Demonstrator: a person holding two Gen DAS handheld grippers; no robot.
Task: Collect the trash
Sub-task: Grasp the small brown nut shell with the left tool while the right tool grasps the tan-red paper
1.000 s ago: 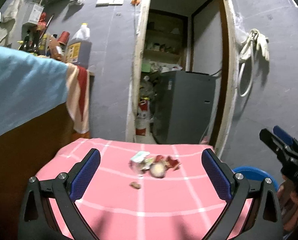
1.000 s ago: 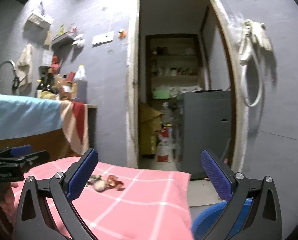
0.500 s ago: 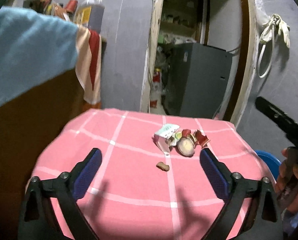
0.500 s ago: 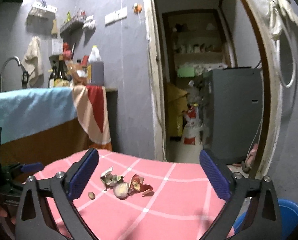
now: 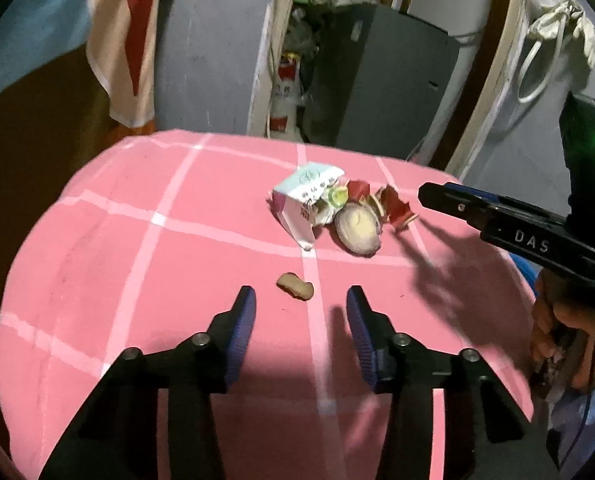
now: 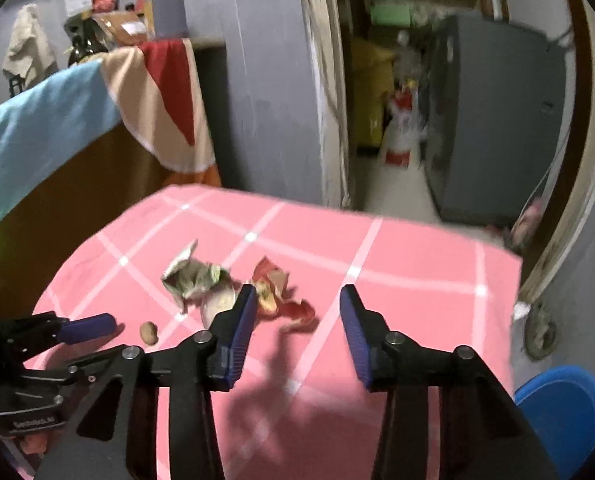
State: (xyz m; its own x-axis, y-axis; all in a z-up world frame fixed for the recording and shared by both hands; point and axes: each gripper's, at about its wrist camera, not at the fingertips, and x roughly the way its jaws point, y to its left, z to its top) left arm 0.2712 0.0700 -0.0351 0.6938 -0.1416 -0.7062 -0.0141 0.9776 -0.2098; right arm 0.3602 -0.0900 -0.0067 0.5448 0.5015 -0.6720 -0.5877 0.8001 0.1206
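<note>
The left hand-held gripper (image 5: pixel 300 300) hovered, jaws apart, just short of a small brown scrap (image 5: pixel 296 285) on the pink tabletop (image 5: pixel 97 264). The right hand-held gripper (image 6: pixel 295 300), also apart, faced the trash pile (image 6: pixel 233 288). Next: lower, straddle, close.

Table (image 5: pixel 97 264): carton (image 5: pixel 303 204), peel (image 5: pixel 357 230), wrapper (image 5: pixel 393 208) clustered mid-far; nut (image 5: pixel 295 285) nearer, just ahead of left gripper (image 5: pixel 300 305). Bucket (image 6: pixel 561 404) right of table, below.
</note>
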